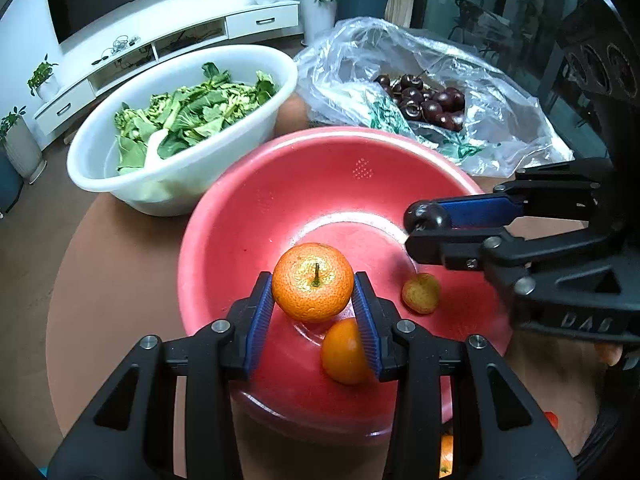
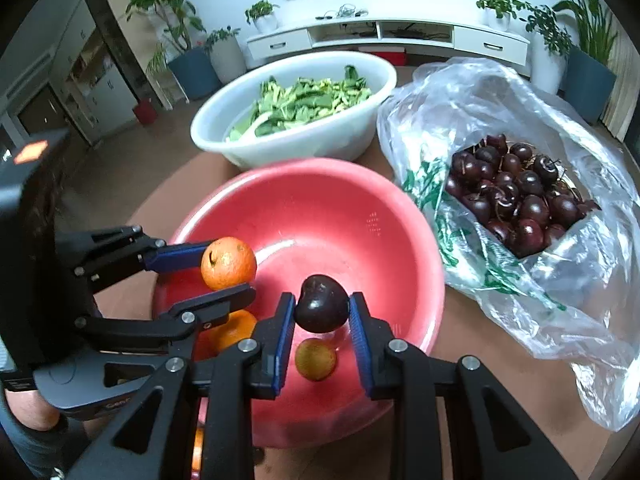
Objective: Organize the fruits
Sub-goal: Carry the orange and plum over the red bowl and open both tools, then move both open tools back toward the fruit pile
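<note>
My left gripper point(image 1: 313, 294) is shut on an orange mandarin point(image 1: 313, 281), held over the red basin point(image 1: 280, 200). In the right wrist view that gripper point(image 2: 228, 270) comes in from the left with the same mandarin point(image 2: 228, 263). My right gripper point(image 2: 322, 312) is shut on a dark cherry point(image 2: 321, 303) above the basin point(image 2: 320, 196); in the left wrist view it point(image 1: 418, 226) enters from the right with the cherry point(image 1: 426, 216) at its tip. In the basin lie another mandarin point(image 1: 344, 352) and a small yellow-orange fruit point(image 1: 421, 293), the same small fruit point(image 2: 315, 359) showing under the cherry.
A clear plastic bag point(image 2: 520, 128) with several dark cherries point(image 2: 520, 192) lies right of the basin. A white basin point(image 2: 280, 136) of green leaves point(image 1: 192, 112) stands behind. All rest on a round brown table point(image 1: 120, 264). An orange fruit point(image 1: 446, 454) shows below the basin's near rim.
</note>
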`<state>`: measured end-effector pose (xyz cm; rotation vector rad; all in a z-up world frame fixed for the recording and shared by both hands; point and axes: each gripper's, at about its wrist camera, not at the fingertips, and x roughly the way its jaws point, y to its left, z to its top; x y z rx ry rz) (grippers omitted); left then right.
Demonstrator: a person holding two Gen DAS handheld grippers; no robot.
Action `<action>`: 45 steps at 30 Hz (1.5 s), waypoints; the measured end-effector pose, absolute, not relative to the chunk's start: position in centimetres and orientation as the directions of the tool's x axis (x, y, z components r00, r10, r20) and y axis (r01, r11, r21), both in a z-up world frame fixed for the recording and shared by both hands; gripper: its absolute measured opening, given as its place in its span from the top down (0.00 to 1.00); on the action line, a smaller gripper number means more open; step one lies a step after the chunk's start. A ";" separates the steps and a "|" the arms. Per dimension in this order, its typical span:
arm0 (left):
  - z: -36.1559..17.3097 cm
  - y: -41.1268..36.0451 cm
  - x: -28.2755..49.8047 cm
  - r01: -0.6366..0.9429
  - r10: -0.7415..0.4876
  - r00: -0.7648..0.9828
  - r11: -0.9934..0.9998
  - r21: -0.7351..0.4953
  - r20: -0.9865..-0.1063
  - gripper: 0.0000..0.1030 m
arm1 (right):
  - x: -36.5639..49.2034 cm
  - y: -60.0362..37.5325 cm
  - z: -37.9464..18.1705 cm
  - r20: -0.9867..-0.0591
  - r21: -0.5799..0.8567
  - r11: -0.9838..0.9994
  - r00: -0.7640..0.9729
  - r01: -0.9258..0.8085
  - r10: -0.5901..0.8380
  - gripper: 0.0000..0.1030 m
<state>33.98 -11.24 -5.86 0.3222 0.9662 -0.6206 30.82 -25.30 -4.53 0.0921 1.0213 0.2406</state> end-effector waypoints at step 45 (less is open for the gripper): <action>0.2 -5.7 20.2 0.578 -0.408 0.555 0.816 -0.017 -0.725 0.06 | 20.1 -27.0 -0.3 -0.741 0.206 0.969 0.624 -0.138 0.246 0.29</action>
